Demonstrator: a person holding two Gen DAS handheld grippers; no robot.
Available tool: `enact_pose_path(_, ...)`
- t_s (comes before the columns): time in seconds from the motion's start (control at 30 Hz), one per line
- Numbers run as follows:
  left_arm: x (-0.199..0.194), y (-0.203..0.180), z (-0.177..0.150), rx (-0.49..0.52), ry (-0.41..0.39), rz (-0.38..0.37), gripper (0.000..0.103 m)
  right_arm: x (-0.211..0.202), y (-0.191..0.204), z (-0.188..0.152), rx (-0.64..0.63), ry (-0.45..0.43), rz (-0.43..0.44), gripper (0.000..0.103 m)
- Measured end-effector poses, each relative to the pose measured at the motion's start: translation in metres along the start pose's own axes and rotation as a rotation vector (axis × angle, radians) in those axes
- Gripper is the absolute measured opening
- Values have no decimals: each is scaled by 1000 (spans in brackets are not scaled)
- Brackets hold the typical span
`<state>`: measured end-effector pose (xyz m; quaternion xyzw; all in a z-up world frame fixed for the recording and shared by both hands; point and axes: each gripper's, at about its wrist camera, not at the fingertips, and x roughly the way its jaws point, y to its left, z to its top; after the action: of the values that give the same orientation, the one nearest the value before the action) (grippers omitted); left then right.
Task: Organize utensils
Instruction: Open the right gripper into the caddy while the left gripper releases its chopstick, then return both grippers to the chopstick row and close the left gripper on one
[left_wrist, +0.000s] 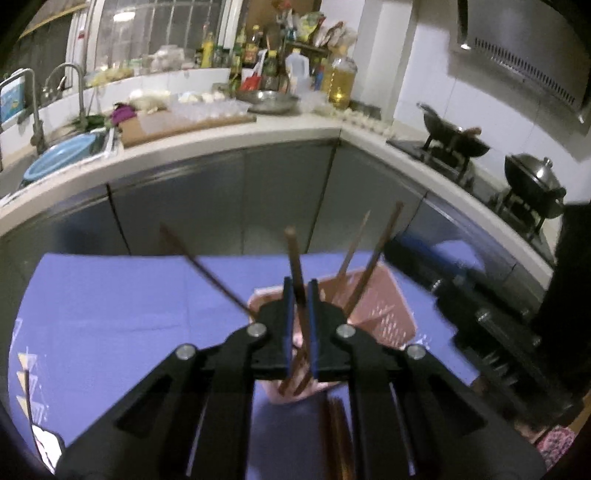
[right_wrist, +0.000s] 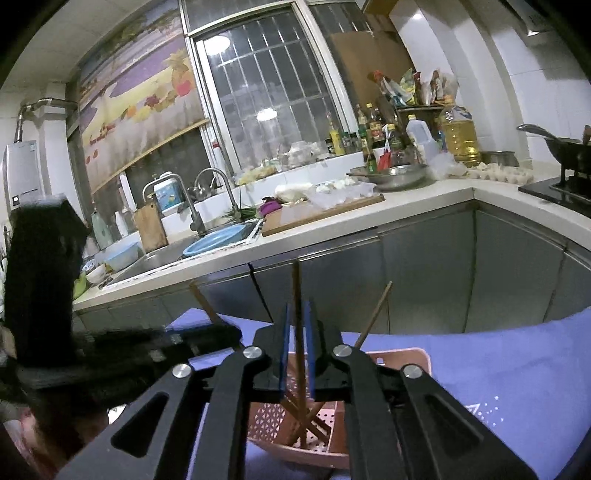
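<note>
A pink perforated utensil basket (left_wrist: 384, 314) (right_wrist: 406, 360) stands on a blue-purple cloth (left_wrist: 110, 295). Several brown chopsticks lean in it at different angles. My left gripper (left_wrist: 300, 282) hangs over the basket's near side, shut on one upright chopstick (left_wrist: 293, 251) whose lower end reaches into the basket. My right gripper (right_wrist: 297, 306) is open over the basket. A second upright chopstick (right_wrist: 296, 288) stands loose between its blue pads, with a gap on each side. More chopsticks (left_wrist: 336, 435) lie on the cloth under the left gripper.
The right tool's black body (left_wrist: 480, 317) crowds the basket's right side. Behind the table runs a corner counter (right_wrist: 406, 218) with metal cabinet doors. It holds a sink with a blue basin (right_wrist: 214, 240), a cutting board (right_wrist: 325, 214), bottles and two woks (left_wrist: 458, 140) on the stove.
</note>
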<state>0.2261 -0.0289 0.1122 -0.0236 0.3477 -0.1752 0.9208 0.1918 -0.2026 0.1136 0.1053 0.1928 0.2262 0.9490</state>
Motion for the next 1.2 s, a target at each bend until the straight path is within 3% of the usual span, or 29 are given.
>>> enact_pose_path(0.1,-18,0,-11,6,-43,43,11,-22,10,2,-4,-51,5,44)
enact_pose_path(0.3,-68,-1,-41,31,-143,113,27,-79,33,-5,-10,-123,17,54)
enact_pose_path(0.37,-81,0,-57,36,-163,133,33,-99,37,-20,18,-135,28,66)
enact_pose_path(0.43,-91,0,-76,44,-158,148,37,-115,40,-43,51,-130,8,89)
enact_pose_path(0.5,-96,1,-92,42,-145,152,38,-123,40,-66,89,-104,9,95)
enact_pose_path(0.73,-74,6,-173,20,42,131,39,-119,32,-164,208,154,-52,95)
enact_pose_path(0.83,-63,5,-201,34,103,175,39,-119,31,-194,259,229,-76,94)
enact_pose_path(0.97,-59,4,-220,31,137,205,39,-125,39,-210,250,265,-115,91)
enact_pose_path(1.2,-70,-2,-228,42,107,258,39,-135,50,-221,214,260,-193,69)
